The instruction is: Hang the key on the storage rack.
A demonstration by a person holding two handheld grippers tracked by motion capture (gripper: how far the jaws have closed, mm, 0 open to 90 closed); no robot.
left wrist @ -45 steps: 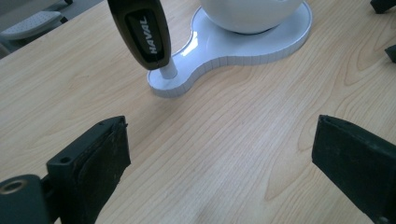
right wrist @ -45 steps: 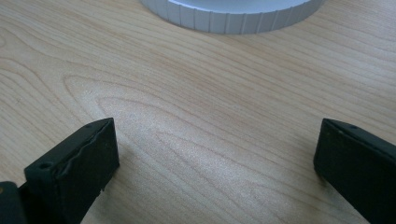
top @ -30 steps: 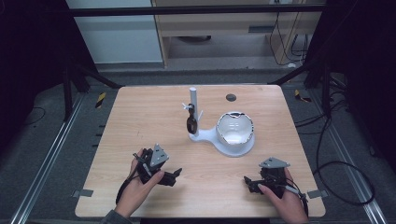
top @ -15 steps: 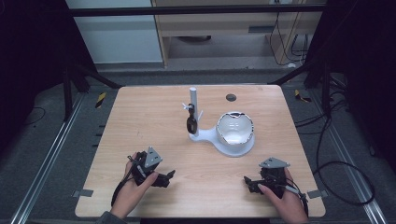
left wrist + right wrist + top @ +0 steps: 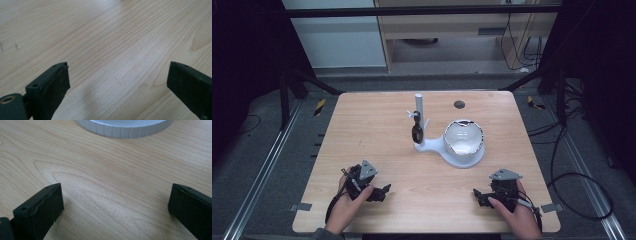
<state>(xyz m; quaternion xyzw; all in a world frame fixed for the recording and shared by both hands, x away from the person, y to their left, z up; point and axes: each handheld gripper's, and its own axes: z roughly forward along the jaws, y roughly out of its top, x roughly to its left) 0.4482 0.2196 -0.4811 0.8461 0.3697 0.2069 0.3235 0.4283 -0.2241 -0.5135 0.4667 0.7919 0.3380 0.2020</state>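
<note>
Looking down on the wooden surface point(image 5: 362, 130), the biggest piece on it is the white stand point(image 5: 439, 146) just right of centre, a flat base carrying a pale bowl point(image 5: 463, 138) at its right end and a slim upright post point(image 5: 418, 107) at its left. From a peg on that post hangs a small dark object point(image 5: 415, 132), too small to name with certainty. Both hands sit at the near edge, well apart from the stand. The left claw point(image 5: 384, 191) rests near-left, its jaws spread wide with nothing between them; in the left gripper view there is bare wood grain between the two black pads point(image 5: 56, 85). The right claw point(image 5: 477, 195) waits near-right, equally wide and empty, and the right gripper view catches the stand's ribbed rim point(image 5: 125, 128) just ahead. My read: the stand looks like rigid, light plastic, smooth enough to skid on the wood, so pinching the post low down seems safest. The bowl looks thin-walled and possibly brittle; take it at the rim, gently. The hanging piece should lift off its peg easily if gripped at its middle.
</note>
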